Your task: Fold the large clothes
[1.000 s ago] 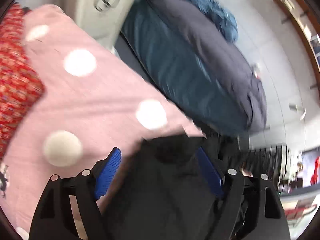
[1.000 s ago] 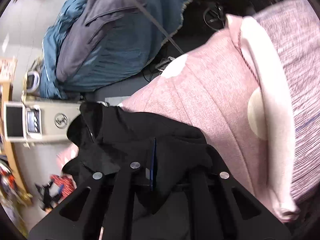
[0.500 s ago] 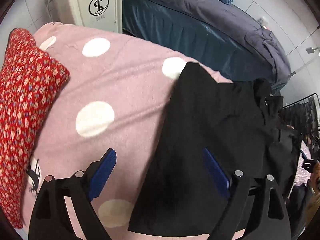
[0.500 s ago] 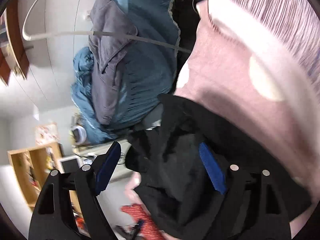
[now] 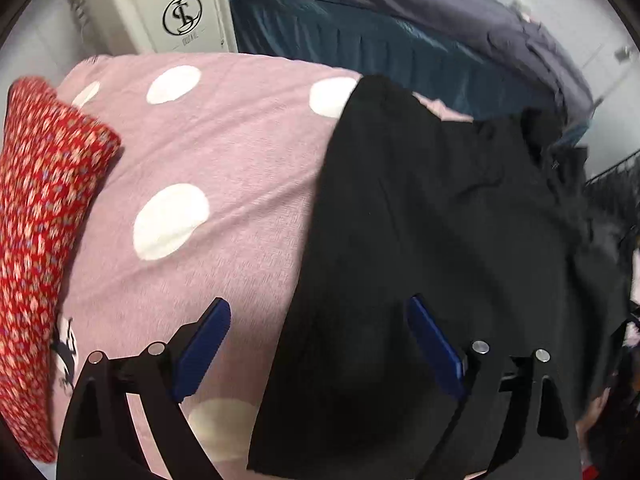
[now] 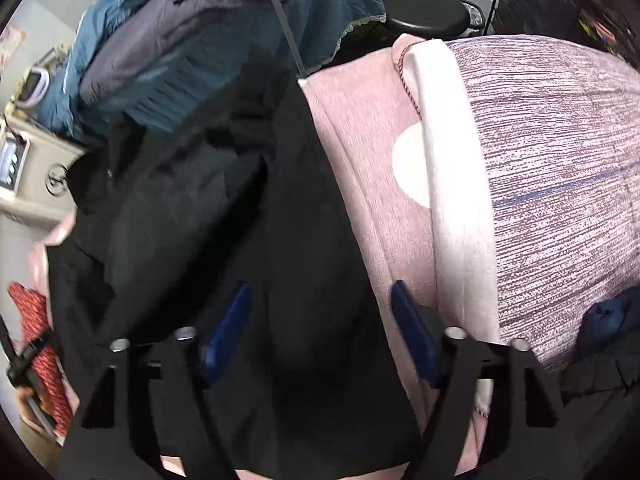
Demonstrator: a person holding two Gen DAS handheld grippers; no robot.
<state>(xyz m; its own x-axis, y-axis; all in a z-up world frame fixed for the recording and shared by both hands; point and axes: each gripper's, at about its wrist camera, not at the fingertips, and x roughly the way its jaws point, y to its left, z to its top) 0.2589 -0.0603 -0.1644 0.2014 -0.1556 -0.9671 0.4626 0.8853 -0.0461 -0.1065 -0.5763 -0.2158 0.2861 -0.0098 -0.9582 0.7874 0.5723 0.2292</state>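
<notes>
- Since the earlier frames, the black garment (image 5: 440,216) has been released by the right gripper (image 6: 320,328) and laid out flatter.
- It is spread smooth and matte over the pink polka-dot blanket (image 5: 224,168) of nubby weave, on the bed.
- Both the left gripper (image 5: 316,344) and the right are seen with jaws spread wide, nothing grasped.
- A red floral cushion (image 5: 44,200) is seen at the blanket's left edge.
</notes>
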